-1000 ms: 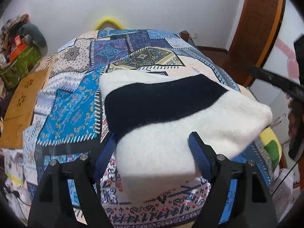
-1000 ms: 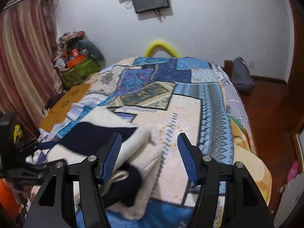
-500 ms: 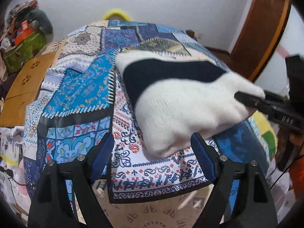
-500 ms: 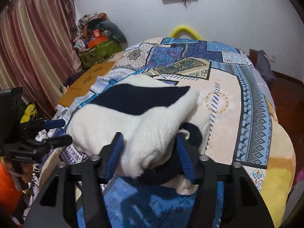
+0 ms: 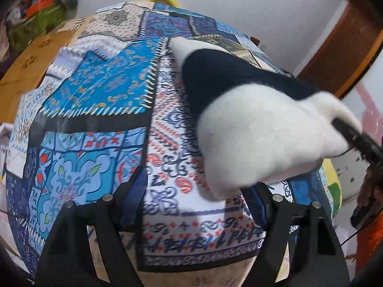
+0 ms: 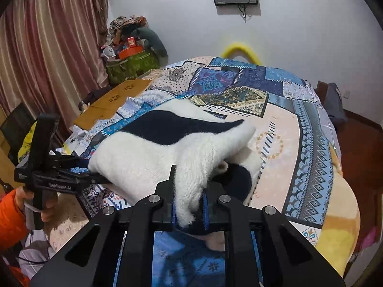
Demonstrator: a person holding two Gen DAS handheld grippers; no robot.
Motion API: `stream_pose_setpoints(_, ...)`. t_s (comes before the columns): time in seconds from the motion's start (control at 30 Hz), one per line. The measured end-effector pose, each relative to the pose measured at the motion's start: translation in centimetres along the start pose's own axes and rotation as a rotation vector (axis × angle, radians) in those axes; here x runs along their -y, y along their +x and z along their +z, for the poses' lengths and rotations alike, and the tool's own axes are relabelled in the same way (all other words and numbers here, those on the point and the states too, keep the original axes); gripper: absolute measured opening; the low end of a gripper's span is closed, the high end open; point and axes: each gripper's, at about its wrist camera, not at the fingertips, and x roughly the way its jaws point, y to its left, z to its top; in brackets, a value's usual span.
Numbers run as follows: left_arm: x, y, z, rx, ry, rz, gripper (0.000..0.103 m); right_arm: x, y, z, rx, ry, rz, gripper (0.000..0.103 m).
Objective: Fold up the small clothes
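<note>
A white knitted sweater with a broad navy band [image 6: 167, 153] lies folded on the patchwork bedspread [image 6: 282, 129]. My right gripper [image 6: 189, 209] is shut on the sweater's near white edge and lifts it. In the left wrist view the sweater [image 5: 258, 129] hangs up at the right, with the right gripper [image 5: 354, 138] gripping its far corner. My left gripper [image 5: 198, 193] is open and empty, just left of and below the sweater's near corner. It also shows in the right wrist view [image 6: 86, 174], at the sweater's left edge.
The bedspread [image 5: 95, 110] covers the whole bed. A cardboard sheet [image 6: 112, 102] and a pile of bags and clothes [image 6: 131, 55] lie at the far left by the curtain [image 6: 47, 47]. A wooden door [image 5: 340, 47] stands at the right.
My right gripper closed on the sweater's edge and raised it. My left gripper backed away from the sweater toward the left, staying open.
</note>
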Motion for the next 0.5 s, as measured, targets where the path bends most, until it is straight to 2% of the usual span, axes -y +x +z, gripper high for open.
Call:
stream_pose_setpoints(0.17,-1.0,-1.0,-0.7,0.002,-0.01,0.025,0.077,0.7,2.2,-2.2,-0.065,0.02,-0.016,0.015)
stream_pose_setpoints(0.27,-1.4,-1.9,-1.3,0.002,0.008,0.096,0.076,1.2,1.7,-2.7,-0.054,0.053,-0.008,0.019)
stream_pose_setpoints(0.33,-2.0,-2.6,-1.3,0.007,0.037,0.173,0.075,1.7,1.0,-2.5,-0.059,0.073,-0.002,0.022)
stream_pose_setpoints(0.43,-2.8,-3.8,-0.7,0.031,0.052,0.181,0.075,2.0,-0.1,-2.3,-0.062,0.067,-0.012,0.029)
stream_pose_setpoints(0.5,-3.0,-4.7,0.2,0.055,0.053,0.157,0.075,2.1,-1.0,-2.0,-0.056,0.065,-0.02,0.029)
